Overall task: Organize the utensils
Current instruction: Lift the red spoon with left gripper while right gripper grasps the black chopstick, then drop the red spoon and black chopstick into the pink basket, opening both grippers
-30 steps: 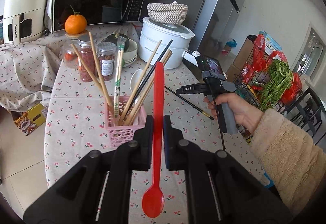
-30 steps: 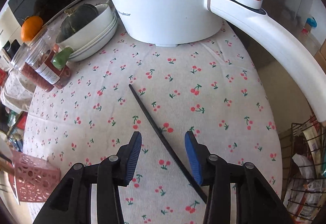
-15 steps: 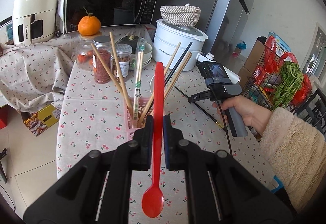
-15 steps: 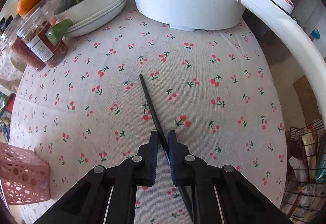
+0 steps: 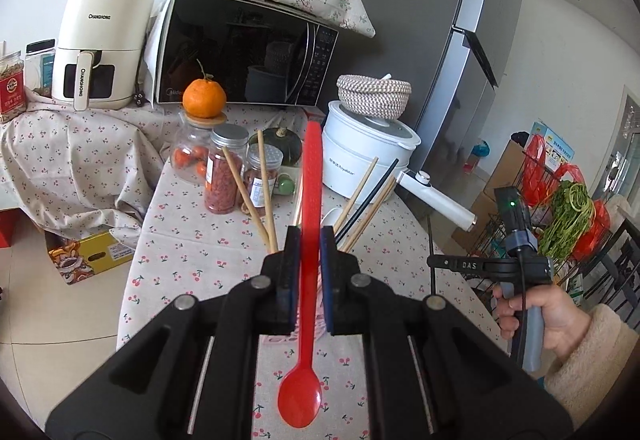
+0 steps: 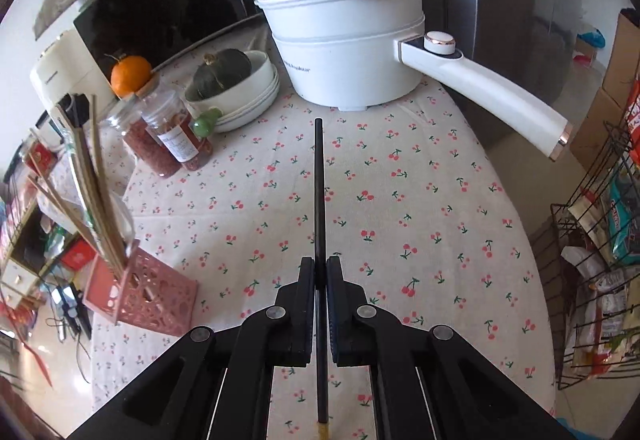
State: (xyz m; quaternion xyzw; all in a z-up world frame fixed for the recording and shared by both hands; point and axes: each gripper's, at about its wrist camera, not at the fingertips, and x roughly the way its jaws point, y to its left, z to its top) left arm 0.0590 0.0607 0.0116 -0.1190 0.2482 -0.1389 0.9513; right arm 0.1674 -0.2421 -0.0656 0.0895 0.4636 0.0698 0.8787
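Black fingers [image 5: 291,272] with blue pads, silver screws, fluffy cream sleeve [image 5: 592,356]

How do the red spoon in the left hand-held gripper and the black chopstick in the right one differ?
The red spoon is broad and flat with a bowl at its near end; the black chopstick is a thin, plain rod. The spoon is bright red plastic, the chopstick black. Both are clamped mid-length in a shut hand-held gripper, left and right, pointing away from the camera.
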